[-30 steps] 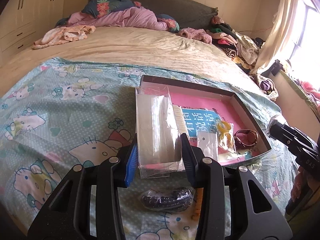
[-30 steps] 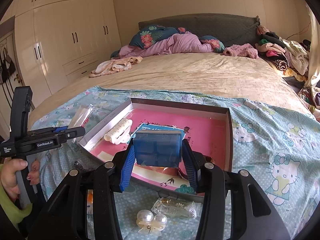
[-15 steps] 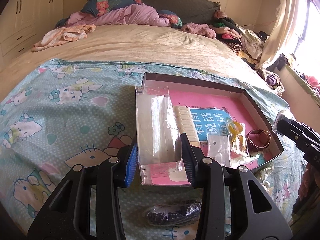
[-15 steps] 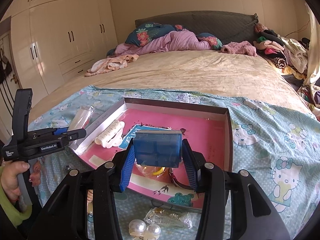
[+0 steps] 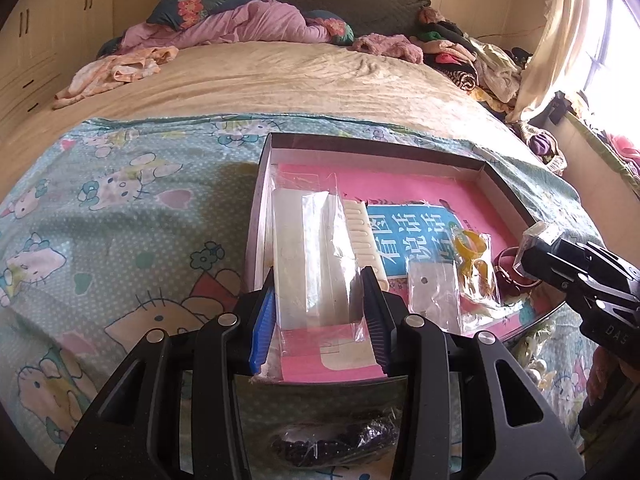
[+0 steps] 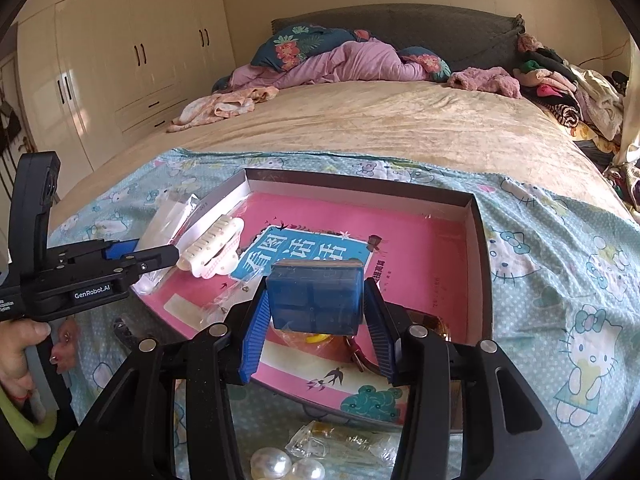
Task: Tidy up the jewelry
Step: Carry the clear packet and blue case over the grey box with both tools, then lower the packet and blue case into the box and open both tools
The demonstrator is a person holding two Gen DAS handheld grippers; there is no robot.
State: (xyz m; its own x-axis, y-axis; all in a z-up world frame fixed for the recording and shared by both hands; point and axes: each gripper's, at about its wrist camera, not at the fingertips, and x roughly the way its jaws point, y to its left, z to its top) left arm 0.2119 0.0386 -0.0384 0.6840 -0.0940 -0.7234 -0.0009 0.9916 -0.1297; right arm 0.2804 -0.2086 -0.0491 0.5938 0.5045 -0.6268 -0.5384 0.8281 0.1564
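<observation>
A shallow box (image 5: 400, 156) with a pink bottom lies on the bed; it also shows in the right wrist view (image 6: 476, 240). My left gripper (image 5: 320, 316) is shut on a clear plastic packet (image 5: 312, 252) and holds it over the box's left side. My right gripper (image 6: 316, 320) is shut on a small blue plastic case (image 6: 316, 296) over the box's near right part. In the box lie a cream hair clip (image 5: 366, 236), a clear packet with a yellow ring (image 5: 474, 260), a small white packet (image 5: 434, 292) and a dark red bracelet (image 5: 508, 264).
A packet of dark beads (image 5: 336, 440) lies on the Hello Kitty sheet (image 5: 120, 240) in front of the box. Two large pearls (image 6: 286, 466) and a clear packet (image 6: 340, 442) lie by the box's near edge. Clothes are piled at the bed's far right (image 6: 568, 80).
Both grippers have moved forward over the box with their loads. The left one's packet now hangs over the box's left side. The right one's case is further in.
</observation>
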